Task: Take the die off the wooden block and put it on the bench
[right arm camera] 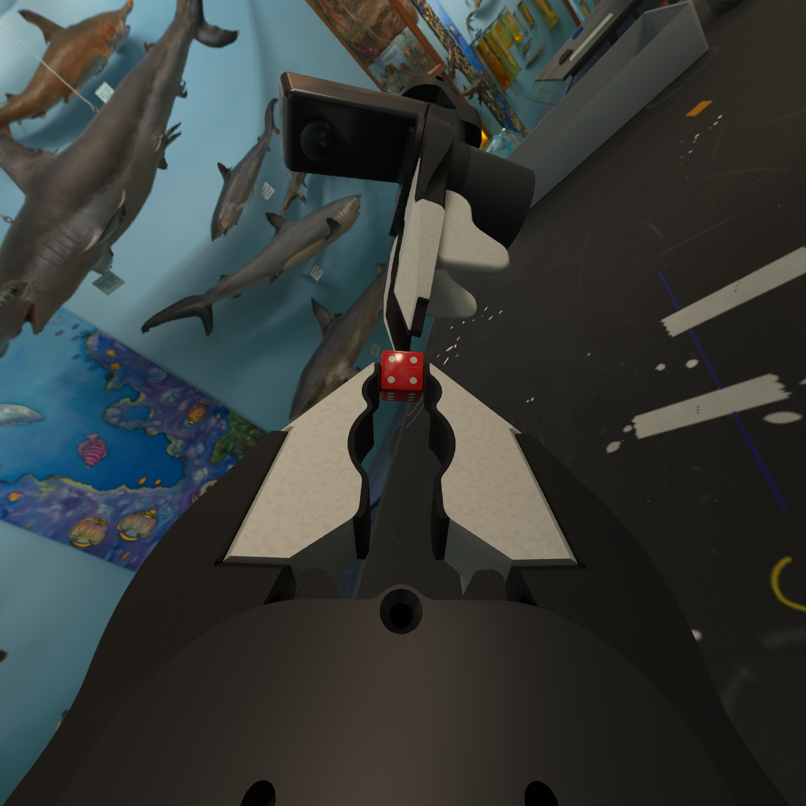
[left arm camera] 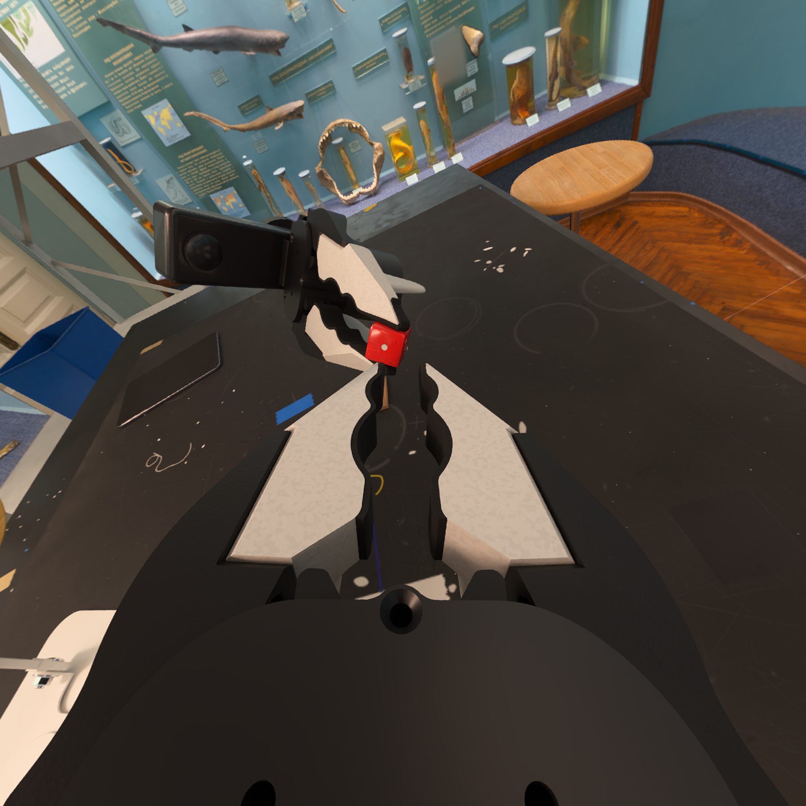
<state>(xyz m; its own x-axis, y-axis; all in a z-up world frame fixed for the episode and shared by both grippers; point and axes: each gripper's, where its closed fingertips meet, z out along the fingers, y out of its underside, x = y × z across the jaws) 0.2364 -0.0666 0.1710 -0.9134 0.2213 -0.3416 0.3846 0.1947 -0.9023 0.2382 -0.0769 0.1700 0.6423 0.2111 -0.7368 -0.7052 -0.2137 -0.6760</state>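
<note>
A red die (right arm camera: 401, 370) with white pips is pinched between the fingertips of my right gripper (right arm camera: 402, 371), held in the air above the black bench (right arm camera: 610, 349). The left wrist view shows the die (left arm camera: 387, 346) in the right gripper (left arm camera: 386, 345) just beyond my left fingertips. My left gripper (left arm camera: 401, 368) has its jaws apart with nothing between them. In the right wrist view it (right arm camera: 408, 333) hangs edge-on just above the die. A thin tan sliver (left arm camera: 384, 394), perhaps the wooden block, shows behind my left finger, mostly hidden.
On the bench (left arm camera: 567, 392) lie a dark flat slab (left arm camera: 174, 379) and a strip of blue tape (left arm camera: 294, 408). A round wooden stool (left arm camera: 584, 174) stands past the far right edge and a blue bin (left arm camera: 61, 353) to the left. A grey tray (right arm camera: 632, 65) lies at the far end.
</note>
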